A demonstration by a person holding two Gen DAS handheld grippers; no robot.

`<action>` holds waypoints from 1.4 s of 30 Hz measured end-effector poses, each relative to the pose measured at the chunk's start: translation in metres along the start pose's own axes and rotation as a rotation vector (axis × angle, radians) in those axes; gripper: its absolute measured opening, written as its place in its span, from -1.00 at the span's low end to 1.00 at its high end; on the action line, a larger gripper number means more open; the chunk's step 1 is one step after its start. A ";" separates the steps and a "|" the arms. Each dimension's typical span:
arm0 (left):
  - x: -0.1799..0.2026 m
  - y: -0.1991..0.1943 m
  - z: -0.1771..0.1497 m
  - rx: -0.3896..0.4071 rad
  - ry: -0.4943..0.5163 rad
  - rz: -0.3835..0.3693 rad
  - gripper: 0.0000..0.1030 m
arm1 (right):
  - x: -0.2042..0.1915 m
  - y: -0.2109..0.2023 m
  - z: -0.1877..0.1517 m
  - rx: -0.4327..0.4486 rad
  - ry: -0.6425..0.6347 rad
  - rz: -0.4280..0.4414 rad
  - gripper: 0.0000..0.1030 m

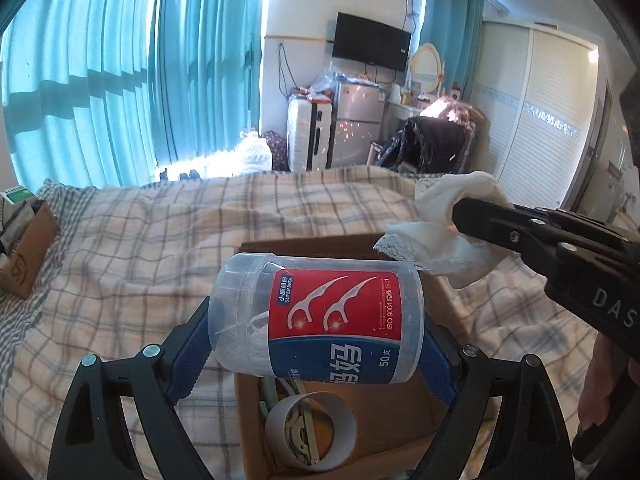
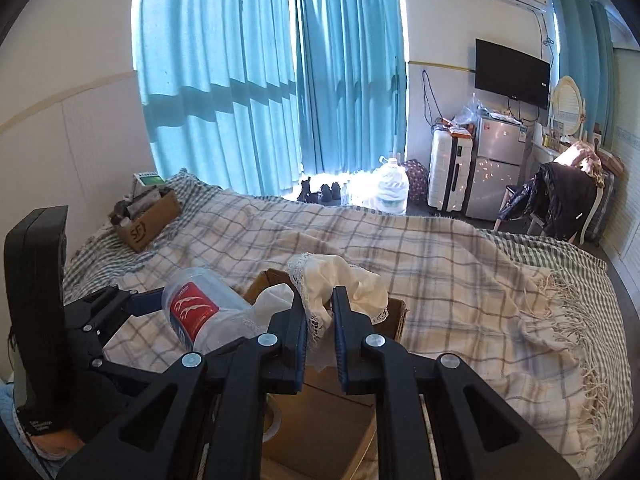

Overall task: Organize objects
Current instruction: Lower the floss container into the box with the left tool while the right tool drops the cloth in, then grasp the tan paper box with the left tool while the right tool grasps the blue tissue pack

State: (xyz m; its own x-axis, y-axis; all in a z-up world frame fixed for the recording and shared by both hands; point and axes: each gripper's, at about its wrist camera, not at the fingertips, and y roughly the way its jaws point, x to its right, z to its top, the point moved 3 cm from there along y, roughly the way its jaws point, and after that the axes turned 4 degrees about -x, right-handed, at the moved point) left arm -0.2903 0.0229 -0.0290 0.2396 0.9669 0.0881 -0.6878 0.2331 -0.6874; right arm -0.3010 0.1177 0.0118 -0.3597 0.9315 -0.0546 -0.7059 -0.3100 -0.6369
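We hold both loads over the open box, which sits nearest us on the plaid blanket. Our left gripper is clamped wide across the floss jar, lying sideways above a paper ring in the box. Our right gripper is pinched tight on the lace cloth, just past the jar. We judge it best to lower the jar to the box floor beside the ring before letting go, then set the cloth in the space left. A second box waits far off.
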 end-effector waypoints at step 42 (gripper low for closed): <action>-0.025 -0.064 -0.191 -0.162 -0.272 0.094 1.00 | -0.009 -0.054 -0.184 -0.209 -0.001 0.030 0.82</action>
State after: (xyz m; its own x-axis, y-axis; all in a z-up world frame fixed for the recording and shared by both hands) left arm -0.1215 -0.0362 -0.1246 -0.0267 0.9809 0.1929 -0.5748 0.1428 -0.8057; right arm -0.1475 0.1607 -0.0947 -0.3792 0.9222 -0.0756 -0.5533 -0.2914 -0.7804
